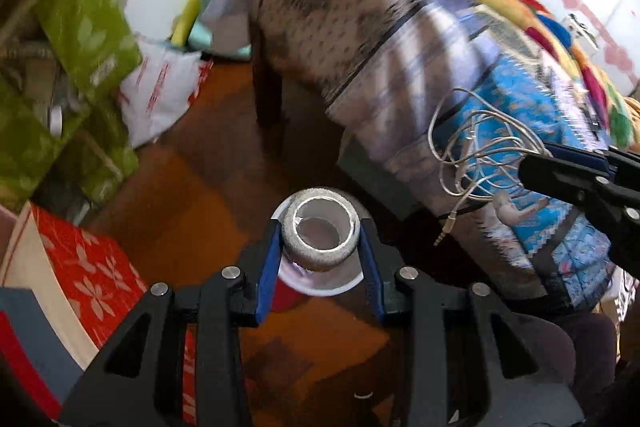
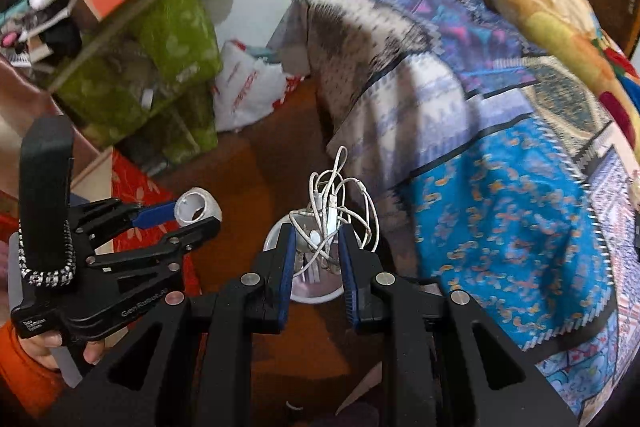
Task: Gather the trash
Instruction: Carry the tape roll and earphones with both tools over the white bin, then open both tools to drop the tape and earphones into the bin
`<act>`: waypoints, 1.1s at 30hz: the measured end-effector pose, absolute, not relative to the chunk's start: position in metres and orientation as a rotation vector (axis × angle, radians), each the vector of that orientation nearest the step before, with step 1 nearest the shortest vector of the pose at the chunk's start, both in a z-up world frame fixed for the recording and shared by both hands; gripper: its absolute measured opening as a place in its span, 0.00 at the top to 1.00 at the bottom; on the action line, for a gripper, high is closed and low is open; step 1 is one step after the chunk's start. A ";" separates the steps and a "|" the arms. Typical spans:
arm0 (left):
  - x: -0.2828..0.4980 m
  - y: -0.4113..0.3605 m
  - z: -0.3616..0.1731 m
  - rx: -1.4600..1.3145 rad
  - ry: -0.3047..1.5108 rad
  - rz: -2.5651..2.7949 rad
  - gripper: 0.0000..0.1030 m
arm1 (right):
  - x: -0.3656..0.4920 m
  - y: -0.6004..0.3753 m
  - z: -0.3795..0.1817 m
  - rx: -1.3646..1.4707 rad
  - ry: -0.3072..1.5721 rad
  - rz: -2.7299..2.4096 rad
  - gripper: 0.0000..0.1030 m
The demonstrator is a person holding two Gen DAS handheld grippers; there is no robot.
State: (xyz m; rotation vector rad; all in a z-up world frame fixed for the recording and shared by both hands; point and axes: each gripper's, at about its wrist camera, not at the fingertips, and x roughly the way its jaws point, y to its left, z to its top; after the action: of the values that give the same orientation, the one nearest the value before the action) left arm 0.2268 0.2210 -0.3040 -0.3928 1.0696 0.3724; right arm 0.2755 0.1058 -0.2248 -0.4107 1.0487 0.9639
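A grey-white tape roll (image 1: 320, 247) is clamped between the blue pads of my left gripper (image 1: 320, 231), which is shut on it. The roll hangs over a round white-rimmed bin (image 1: 332, 289) on the brown floor. My right gripper (image 2: 317, 233) is shut on a tangled white earphone cable (image 2: 332, 203), also above the bin (image 2: 316, 297). The right wrist view shows the left gripper (image 2: 196, 217) at the left with the roll (image 2: 198, 209), held by a hand (image 2: 48, 343) in an orange sleeve. At the right edge of the left wrist view is the right gripper (image 1: 532, 167) with the cable (image 1: 476, 155).
A bed with a patterned blue and grey blanket (image 2: 480, 167) fills the right side. Green patterned bags (image 2: 168, 59) are stacked at the left, with a white plastic bag (image 2: 248, 91) beside them. A red floral box (image 1: 88, 267) lies near the bin.
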 end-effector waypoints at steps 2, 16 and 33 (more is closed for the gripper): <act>0.228 0.228 -0.321 -0.412 1.101 0.388 0.64 | 0.277 0.115 -0.237 -0.425 1.078 0.969 0.81; 0.242 0.245 -0.364 -0.486 1.187 0.389 0.64 | 0.307 0.149 -0.275 -0.420 1.229 0.984 0.69; 0.258 0.230 -0.338 -0.469 1.192 0.414 0.55 | 0.311 0.113 -0.258 -0.425 1.188 0.985 0.67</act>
State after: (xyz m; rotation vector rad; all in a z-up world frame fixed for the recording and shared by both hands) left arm 0.2585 0.2305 -0.3381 -0.4689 1.1924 0.4137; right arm 0.3109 0.1133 -0.2578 -0.4249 1.1876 0.9852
